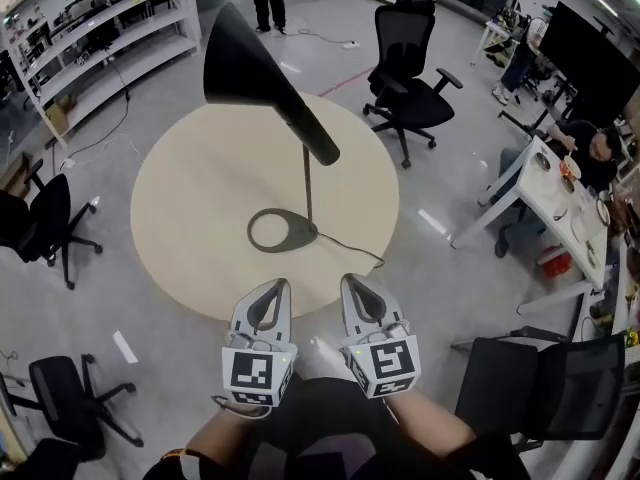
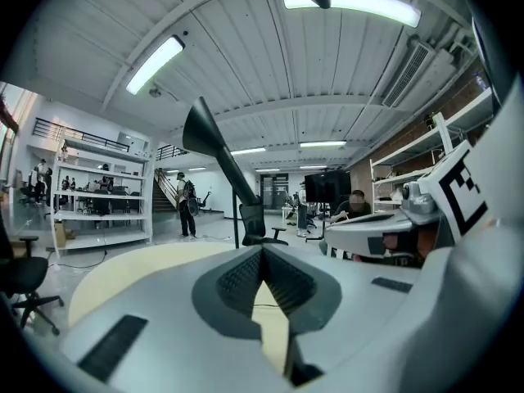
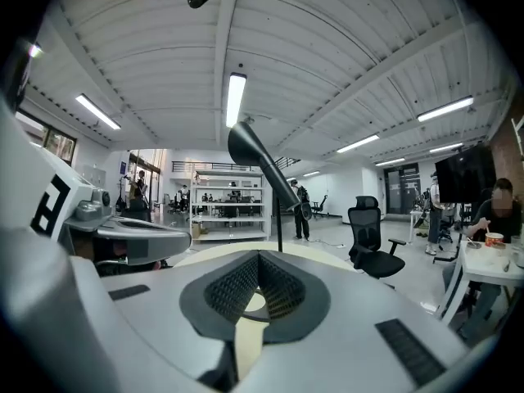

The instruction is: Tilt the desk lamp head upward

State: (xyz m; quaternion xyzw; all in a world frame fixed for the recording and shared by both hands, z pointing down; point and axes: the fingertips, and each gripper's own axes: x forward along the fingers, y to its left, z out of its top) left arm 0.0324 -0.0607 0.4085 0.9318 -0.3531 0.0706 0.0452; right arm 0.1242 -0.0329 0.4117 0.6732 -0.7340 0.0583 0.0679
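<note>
A black desk lamp stands on the round beige table (image 1: 190,198). Its cone-shaped head (image 1: 250,68) slopes down toward the left, on a thin stem (image 1: 307,188) rising from a ring base (image 1: 280,230). My left gripper (image 1: 277,286) and right gripper (image 1: 350,282) hover side by side at the table's near edge, short of the base and touching nothing. Both are shut, with nothing between the jaws. The lamp head (image 2: 214,150) rises ahead in the left gripper view, beyond the left gripper (image 2: 262,250). In the right gripper view the lamp head (image 3: 262,158) stands above the right gripper (image 3: 259,255).
The lamp's cable (image 1: 355,248) runs off the table's near right edge. Black office chairs stand beyond the table (image 1: 410,78), to its left (image 1: 45,218), at the near left (image 1: 70,388) and near right (image 1: 540,388). Shelving (image 1: 90,28) stands far left. A white desk (image 1: 550,183) with seated people is at the right.
</note>
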